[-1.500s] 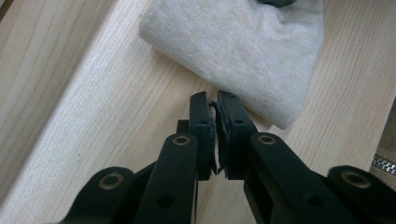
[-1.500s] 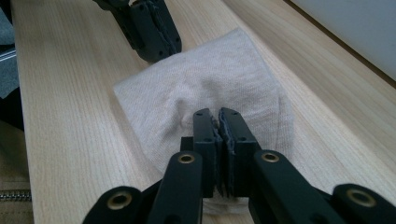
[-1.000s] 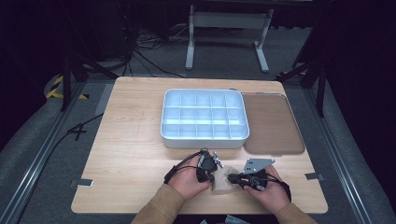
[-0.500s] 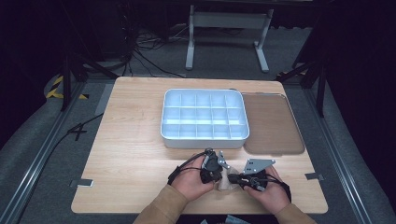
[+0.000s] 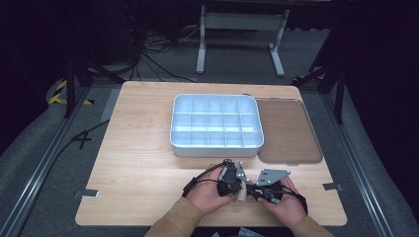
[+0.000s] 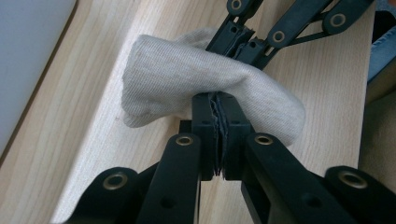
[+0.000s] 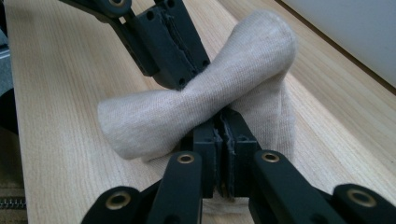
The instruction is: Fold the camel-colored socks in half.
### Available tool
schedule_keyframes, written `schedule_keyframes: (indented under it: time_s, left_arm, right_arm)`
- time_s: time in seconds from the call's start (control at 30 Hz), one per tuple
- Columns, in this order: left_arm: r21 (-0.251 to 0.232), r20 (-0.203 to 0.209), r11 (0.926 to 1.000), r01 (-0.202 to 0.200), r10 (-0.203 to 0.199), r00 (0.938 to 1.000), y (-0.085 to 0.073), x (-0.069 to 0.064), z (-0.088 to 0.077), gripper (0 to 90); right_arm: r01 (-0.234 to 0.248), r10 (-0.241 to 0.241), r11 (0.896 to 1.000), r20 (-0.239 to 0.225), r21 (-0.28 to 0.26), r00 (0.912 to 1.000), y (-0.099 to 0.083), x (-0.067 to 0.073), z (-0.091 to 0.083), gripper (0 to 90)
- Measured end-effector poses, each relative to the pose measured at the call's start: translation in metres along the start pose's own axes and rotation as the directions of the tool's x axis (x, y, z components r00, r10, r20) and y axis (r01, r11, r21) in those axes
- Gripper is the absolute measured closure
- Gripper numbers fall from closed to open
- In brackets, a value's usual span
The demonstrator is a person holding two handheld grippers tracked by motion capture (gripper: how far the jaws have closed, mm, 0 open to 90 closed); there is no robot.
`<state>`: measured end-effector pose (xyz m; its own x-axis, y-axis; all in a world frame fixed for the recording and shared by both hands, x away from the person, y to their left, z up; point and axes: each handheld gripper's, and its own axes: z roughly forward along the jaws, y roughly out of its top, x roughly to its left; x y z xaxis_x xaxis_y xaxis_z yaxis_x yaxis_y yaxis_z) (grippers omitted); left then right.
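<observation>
Pinching one beige sock (image 6: 205, 79) at the bench's (image 5: 143, 148) near edge, both tongs, left (image 6: 218, 135) and right (image 7: 223, 140), risk slipping if pulled apart.

Ribbed beige cloth (image 6: 187, 79), matt wooden table (image 5: 143, 163)

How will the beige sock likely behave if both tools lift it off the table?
The sock is probably floppy: it bunches and folds where each tool pinches it. Its thin ribbed knit suggests lightness. Loose ends would likely droop, not roll.
</observation>
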<state>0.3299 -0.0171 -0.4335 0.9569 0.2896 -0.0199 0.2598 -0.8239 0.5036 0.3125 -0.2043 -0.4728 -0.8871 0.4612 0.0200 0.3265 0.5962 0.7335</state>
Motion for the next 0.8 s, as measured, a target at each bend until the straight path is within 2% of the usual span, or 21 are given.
schedule_keyframes:
  time_s: [0.1, 0.17, 0.33, 0.5, 0.63, 0.8]
  left_arm:
    - [0.003, 0.008, 1.0000, 0.004, -0.004, 1.0000, -0.001, 0.001, 0.000, 86.6]
    - [0.004, 0.008, 1.0000, -0.007, 0.007, 0.9999, 0.000, 0.002, 0.000, 86.7]
    - [0.007, 0.006, 1.0000, -0.005, 0.005, 1.0000, 0.000, 0.001, 0.000, 86.7]
    - [0.004, 0.007, 0.9999, 0.011, -0.011, 0.9999, -0.001, 0.002, -0.001, 86.2]
    - [0.006, 0.003, 0.9999, 0.014, -0.014, 0.9999, -0.002, 0.003, -0.001, 86.1]
    - [0.003, 0.003, 0.9999, 0.017, -0.017, 0.9999, -0.002, 0.003, -0.001, 84.6]
  right_arm:
    - [0.021, -0.021, 1.000, 0.008, 0.012, 0.9998, 0.002, 0.002, 0.000, 84.7]
    - [0.025, -0.025, 1.000, 0.015, 0.017, 0.9996, 0.002, 0.003, 0.000, 84.7]
    - [0.022, -0.023, 1.000, 0.014, 0.015, 0.9996, 0.002, 0.003, 0.000, 84.7]
    - [0.042, -0.043, 0.999, 0.019, 0.019, 0.9989, 0.003, 0.003, -0.002, 83.9]
    - [0.037, -0.038, 0.999, 0.019, 0.029, 0.9991, 0.006, 0.004, -0.009, 80.7]
    - [0.035, -0.036, 0.999, 0.028, 0.017, 0.9990, 0.008, 0.001, -0.023, 79.4]
